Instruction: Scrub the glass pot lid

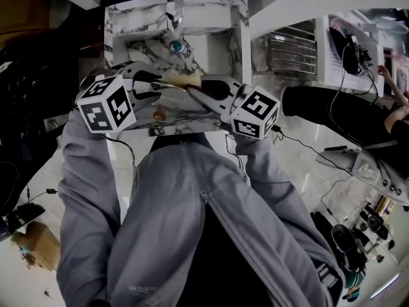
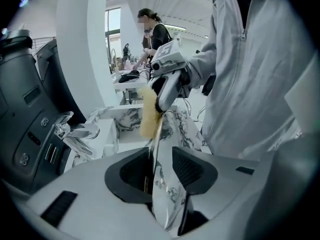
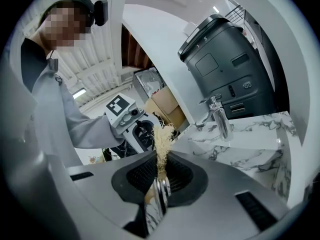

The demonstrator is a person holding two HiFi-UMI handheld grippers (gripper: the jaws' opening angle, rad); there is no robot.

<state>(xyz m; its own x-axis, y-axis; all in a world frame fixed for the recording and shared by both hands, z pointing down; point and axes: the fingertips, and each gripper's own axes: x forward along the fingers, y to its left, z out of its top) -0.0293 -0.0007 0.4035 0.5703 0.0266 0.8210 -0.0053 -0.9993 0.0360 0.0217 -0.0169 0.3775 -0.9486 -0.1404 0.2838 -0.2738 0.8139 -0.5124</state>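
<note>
I hold the glass pot lid edge-on over the marble sink. It runs between the jaws of my left gripper, which is shut on it. Its metal rim rises toward my right gripper. That gripper is shut on a tan fibre scrubber, which rests against the lid's upper edge. In the right gripper view the scrubber sticks out of the right gripper, with the shiny lid edge below it and my left gripper just beyond. In the head view both grippers meet at the scrubber.
A chrome faucet stands at the sink's far side. A dark appliance sits on the counter behind it. Another person sits to the right, with cables on the floor. A further person stands in the background.
</note>
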